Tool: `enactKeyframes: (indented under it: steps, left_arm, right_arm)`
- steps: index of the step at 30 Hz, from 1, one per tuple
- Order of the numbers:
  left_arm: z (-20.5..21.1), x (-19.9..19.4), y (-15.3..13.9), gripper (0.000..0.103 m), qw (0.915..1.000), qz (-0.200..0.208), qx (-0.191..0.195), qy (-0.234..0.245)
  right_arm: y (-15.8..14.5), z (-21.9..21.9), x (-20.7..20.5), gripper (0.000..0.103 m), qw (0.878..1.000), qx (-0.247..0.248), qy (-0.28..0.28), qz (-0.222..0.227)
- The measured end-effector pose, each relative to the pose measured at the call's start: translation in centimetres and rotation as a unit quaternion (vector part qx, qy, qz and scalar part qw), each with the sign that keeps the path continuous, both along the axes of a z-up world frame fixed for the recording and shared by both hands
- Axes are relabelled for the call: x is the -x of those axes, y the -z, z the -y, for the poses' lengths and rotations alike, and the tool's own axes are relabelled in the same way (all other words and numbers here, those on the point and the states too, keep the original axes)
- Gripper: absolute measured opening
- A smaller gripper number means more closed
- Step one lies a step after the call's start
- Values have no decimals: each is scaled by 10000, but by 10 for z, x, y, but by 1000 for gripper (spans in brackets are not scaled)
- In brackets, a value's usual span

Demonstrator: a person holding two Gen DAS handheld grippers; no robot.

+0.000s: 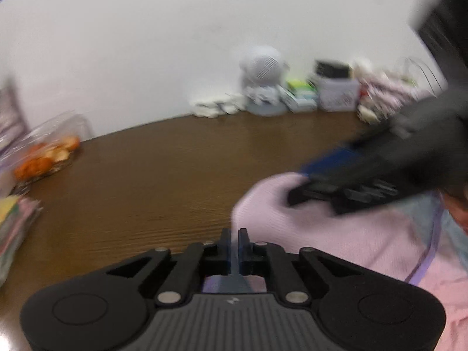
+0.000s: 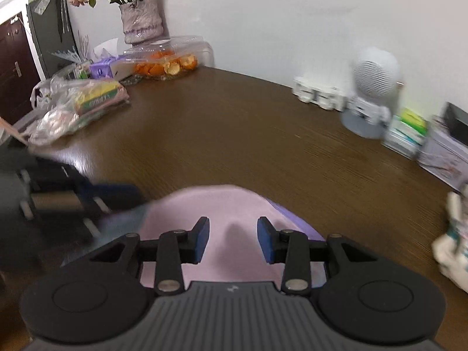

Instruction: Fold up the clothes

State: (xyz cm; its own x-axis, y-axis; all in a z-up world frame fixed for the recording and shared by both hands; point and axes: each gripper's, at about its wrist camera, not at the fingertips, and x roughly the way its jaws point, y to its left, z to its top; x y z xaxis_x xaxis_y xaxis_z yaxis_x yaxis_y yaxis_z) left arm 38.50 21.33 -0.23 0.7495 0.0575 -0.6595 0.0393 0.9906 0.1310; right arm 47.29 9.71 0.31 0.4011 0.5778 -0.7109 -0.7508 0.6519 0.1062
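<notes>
Left wrist view: we are pinching left gripper (image 1: 235,235) closed on pink garment (image 1: 336,234) edge at table (image 1: 146,175) front. Right gripper (image 2: 233,239) is hovering agape over cloth — gripping nothing. Fold starting; next, probably right pads must clamp fabric.

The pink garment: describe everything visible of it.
The pink garment is a soft, fine-knit cloth with a lilac trim line and a pale blue-grey panel at one side. It lies bunched on the brown wooden table, its rounded edge lifted into a fold. The left gripper is shut at its near edge; whether it pinches cloth is unclear. The right gripper hangs over it, pads apart.
</notes>
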Motion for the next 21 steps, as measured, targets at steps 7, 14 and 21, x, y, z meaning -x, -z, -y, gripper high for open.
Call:
enactKeyframes:
  steps: [7, 14, 21]
  left_arm:
    - [20, 18, 10, 5, 9986, -140, -205, 460]
    - [7, 3, 12, 8, 9998, -91, -103, 149]
    - [-41, -8, -5, 16, 9937, 221, 993, -469]
  right_arm:
    - [19, -30, -5, 27, 9994, 306, -126, -105]
    - [22, -24, -7, 32, 10000, 15, -6, 6]
    - [4, 32, 3, 34, 9997, -207, 123, -32]
